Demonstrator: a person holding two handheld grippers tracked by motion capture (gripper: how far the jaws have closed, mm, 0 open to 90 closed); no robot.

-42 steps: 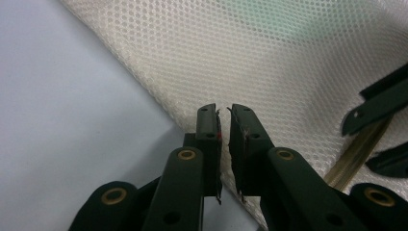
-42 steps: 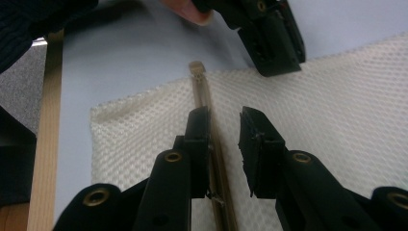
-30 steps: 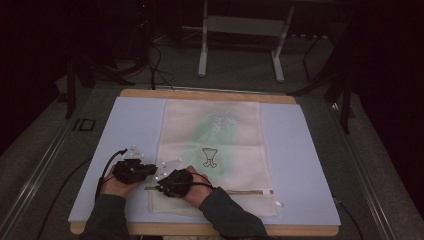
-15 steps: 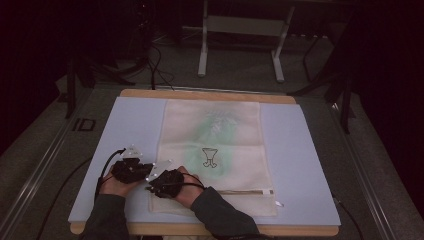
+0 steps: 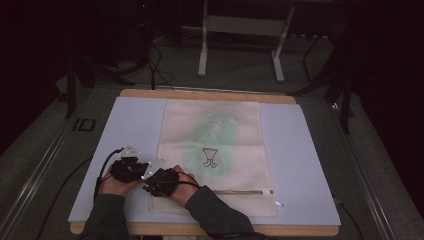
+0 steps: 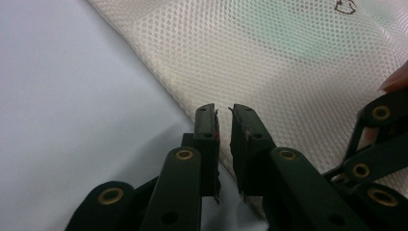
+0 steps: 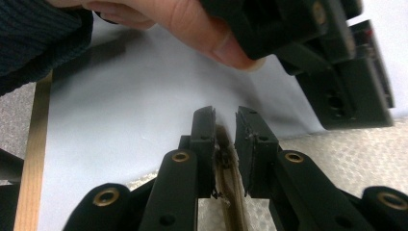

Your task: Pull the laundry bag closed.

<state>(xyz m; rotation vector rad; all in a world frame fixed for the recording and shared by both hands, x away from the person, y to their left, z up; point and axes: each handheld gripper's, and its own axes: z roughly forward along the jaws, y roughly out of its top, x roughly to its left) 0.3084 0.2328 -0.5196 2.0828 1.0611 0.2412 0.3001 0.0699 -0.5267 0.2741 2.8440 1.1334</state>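
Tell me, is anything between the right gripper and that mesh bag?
Nothing visible. The right gripper is already at the bag: its jaws straddle the bag's brown zipper strip near the corner, with the left gripper close by.

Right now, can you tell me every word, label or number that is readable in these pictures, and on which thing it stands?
"ID": marking on the grey floor left of the table.
Mesh bag: a small dark drawn figure, a picture and not letters.
A corner of the same figure in the left gripper view: no letters readable.
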